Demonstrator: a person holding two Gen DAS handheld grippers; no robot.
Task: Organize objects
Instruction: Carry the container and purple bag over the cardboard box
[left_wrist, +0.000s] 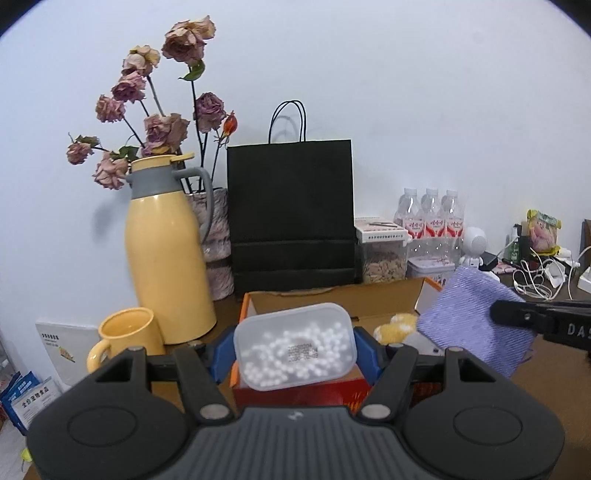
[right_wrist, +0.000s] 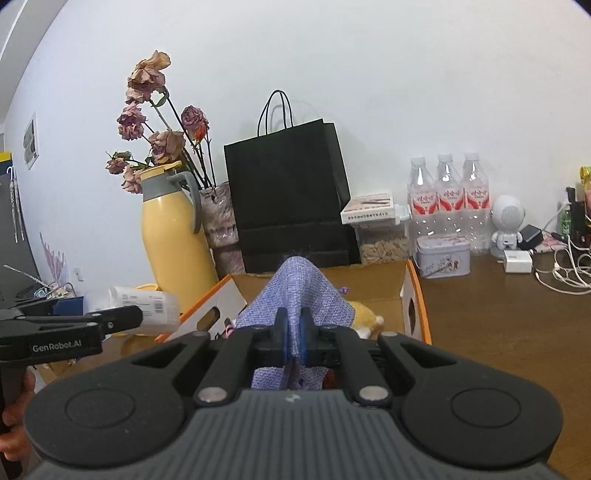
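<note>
Mid-sort: left gripper (left_wrist: 295, 354), jaws part-open, is clamping the plastic tub (left_wrist: 295, 345) and right gripper (right_wrist: 293, 332), jaws shut, pinching the purple cloth (right_wrist: 299, 291), both over the cardboard box (right_wrist: 415, 295); next prob. needs lowering each in w/ care.

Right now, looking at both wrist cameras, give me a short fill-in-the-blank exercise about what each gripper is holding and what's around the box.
1. The left gripper is closed on a clear plastic container filled with small ____ beads.
2. The right gripper pinches a ____ woven cloth.
3. Behind the cardboard box stands a ____ paper bag with handles.
4. The mug and the thermos jug are both ____.

Missing words: white; purple; black; yellow
</note>
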